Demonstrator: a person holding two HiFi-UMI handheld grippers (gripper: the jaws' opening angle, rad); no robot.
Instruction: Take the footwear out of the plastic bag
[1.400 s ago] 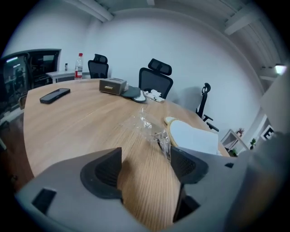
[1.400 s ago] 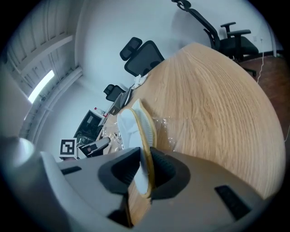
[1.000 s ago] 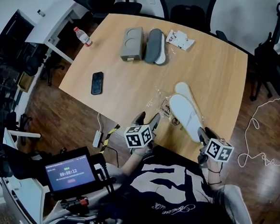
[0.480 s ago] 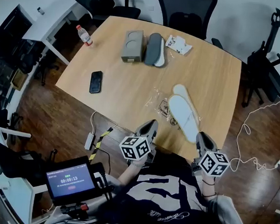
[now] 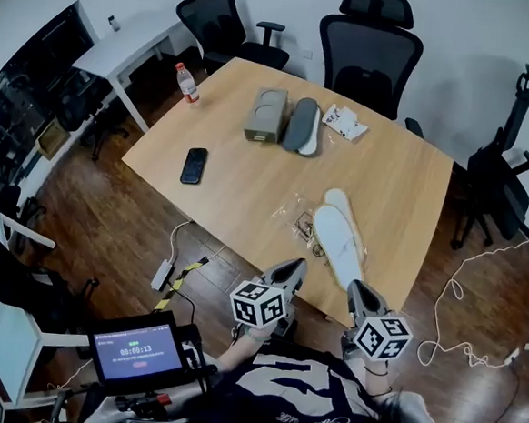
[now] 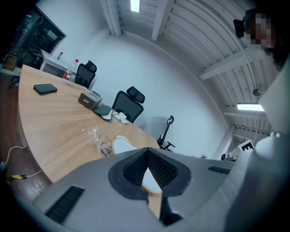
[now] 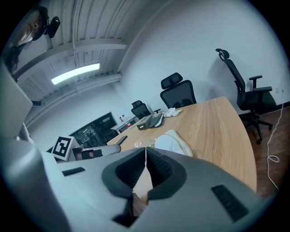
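The left gripper (image 5: 292, 267) and right gripper (image 5: 358, 291) hang off the near edge of the table (image 5: 249, 173), jaws just pressed together on nothing. Beyond them, near right, the pale footwear (image 5: 339, 237) lies against the crumpled plastic bag (image 5: 300, 220). This looks like the pre-reach step: next, reopen both, pin the bag, pull the footwear free.

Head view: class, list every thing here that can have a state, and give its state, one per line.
Left gripper: just closed, shut, empty.
Right gripper: just closed, shut, empty.
Slippers: lying flat beside bag.
Bag: crumpled, lying flat.
Bottle: upright, capped.
Phone: lying flat, screen dark.
Timer screen: lit.
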